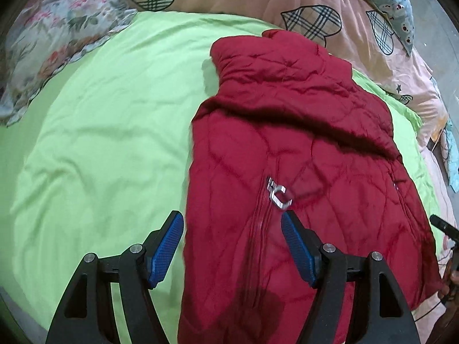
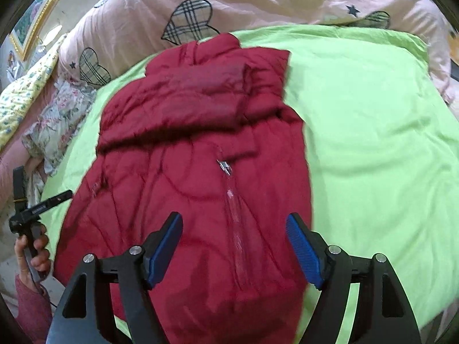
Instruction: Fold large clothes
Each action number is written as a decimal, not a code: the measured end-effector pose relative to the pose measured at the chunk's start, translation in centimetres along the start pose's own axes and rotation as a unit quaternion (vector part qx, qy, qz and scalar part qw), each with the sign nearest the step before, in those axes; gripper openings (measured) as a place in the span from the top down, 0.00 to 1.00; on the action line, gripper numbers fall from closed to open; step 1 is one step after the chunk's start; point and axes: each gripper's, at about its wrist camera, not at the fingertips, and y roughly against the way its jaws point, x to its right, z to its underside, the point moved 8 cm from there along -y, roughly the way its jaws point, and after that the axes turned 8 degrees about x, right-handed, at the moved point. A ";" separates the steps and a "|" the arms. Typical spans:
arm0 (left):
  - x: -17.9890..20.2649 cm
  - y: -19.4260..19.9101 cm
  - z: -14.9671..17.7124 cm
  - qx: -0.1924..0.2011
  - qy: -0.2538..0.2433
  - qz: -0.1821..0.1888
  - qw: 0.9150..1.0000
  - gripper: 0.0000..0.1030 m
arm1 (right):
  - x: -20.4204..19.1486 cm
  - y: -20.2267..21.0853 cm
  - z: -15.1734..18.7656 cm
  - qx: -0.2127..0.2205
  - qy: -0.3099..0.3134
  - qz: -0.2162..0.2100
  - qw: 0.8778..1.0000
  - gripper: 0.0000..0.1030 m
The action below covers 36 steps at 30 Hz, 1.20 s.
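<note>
Red quilted jacket (image 2: pixel 186 172) is laid on the green sheet (image 2: pixel 373 143), sleeves judged already folded in; a lengthwise fold is judged left. Left gripper (image 1: pixel 232 246) and right gripper (image 2: pixel 233 249) are held wide and empty above its hem. Bare sheet is seen on both sides; pillows (image 2: pixel 129 28) are crowded beyond the collar.

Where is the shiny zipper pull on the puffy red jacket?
In the left wrist view, the silver zipper pull sits mid-front on the red quilted jacket, just beyond the left gripper.
</note>
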 end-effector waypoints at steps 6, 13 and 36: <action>-1.0 1.9 2.5 -0.004 -0.007 -0.015 1.000 0.25 | 1.6 1.1 3.9 -0.023 -0.021 0.023 0.999 0.22; -2.5 3.5 4.9 -0.008 0.004 -0.018 1.000 0.21 | 1.2 1.3 7.5 -0.049 -0.042 -0.009 0.998 0.22; 0.6 4.2 9.7 -0.036 -0.028 0.072 0.996 0.60 | 0.5 3.5 10.1 -0.013 -0.054 -0.064 0.996 0.61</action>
